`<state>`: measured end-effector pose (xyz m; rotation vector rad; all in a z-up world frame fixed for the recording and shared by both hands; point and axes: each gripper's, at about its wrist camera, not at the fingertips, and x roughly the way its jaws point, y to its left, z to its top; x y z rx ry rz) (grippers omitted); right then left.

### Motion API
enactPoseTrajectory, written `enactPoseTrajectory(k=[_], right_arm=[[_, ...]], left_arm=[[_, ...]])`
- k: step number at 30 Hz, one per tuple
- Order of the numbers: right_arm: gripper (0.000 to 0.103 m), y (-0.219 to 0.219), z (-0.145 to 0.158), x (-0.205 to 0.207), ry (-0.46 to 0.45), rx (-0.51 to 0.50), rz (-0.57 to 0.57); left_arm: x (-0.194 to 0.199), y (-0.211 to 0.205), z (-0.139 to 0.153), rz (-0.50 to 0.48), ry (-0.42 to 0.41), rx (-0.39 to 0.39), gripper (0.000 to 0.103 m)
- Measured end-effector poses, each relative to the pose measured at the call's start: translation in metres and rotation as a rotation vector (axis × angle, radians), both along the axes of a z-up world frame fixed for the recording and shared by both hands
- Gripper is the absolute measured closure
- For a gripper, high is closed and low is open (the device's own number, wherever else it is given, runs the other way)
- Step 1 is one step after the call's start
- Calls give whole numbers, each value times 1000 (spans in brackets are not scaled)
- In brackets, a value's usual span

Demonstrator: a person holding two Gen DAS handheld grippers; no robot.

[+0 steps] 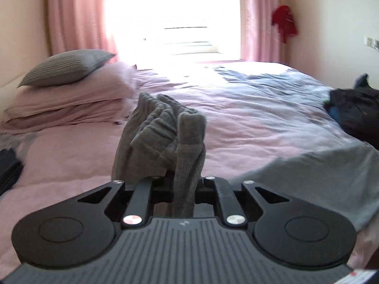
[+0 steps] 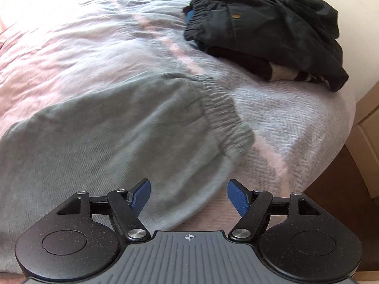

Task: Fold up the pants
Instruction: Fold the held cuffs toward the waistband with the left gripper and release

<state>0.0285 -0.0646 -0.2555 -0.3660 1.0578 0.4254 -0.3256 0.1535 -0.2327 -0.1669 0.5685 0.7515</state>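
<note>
Grey knit pants lie spread on the bed, their gathered elastic waistband toward the right. My left gripper is shut on a bunched, ribbed end of the same grey pants, lifted above the bed; the cloth hides its fingertips. The rest of the pants trails off at the right of the left wrist view. My right gripper hovers open just above the near edge of the pants, its blue pads wide apart with nothing between them.
A pile of dark clothes sits on the bed's far right corner. Stacked pillows lie at the left by the pink curtains and bright window. Folded dark cloth rests at the left edge. The bed's edge drops off at the right.
</note>
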Motion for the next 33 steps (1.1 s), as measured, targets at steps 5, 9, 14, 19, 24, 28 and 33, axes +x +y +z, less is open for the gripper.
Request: enactPoseTrajectory(k=[5, 9, 14, 19, 24, 28, 33], right_arm=[[34, -20, -3, 16, 31, 26, -10], [34, -28, -2, 13, 46, 99, 35], [34, -13, -1, -8, 129, 307, 145], [34, 31, -24, -43, 406, 520, 240], [34, 82, -58, -75, 684, 634, 255], [34, 106, -77, -92, 767, 564, 237], [34, 104, -91, -98, 811, 574, 190]], left_arm=[[82, -49, -100, -218, 182, -243, 79], [83, -71, -118, -219, 257, -191, 62], [36, -45, -66, -249, 103, -360, 43], [-5, -7, -43, -65, 75, -343, 52], [-35, 48, -69, 161, 30, -516, 67], [-47, 60, -77, 199, -65, -619, 67], [-48, 59, -84, 183, -72, -638, 67]])
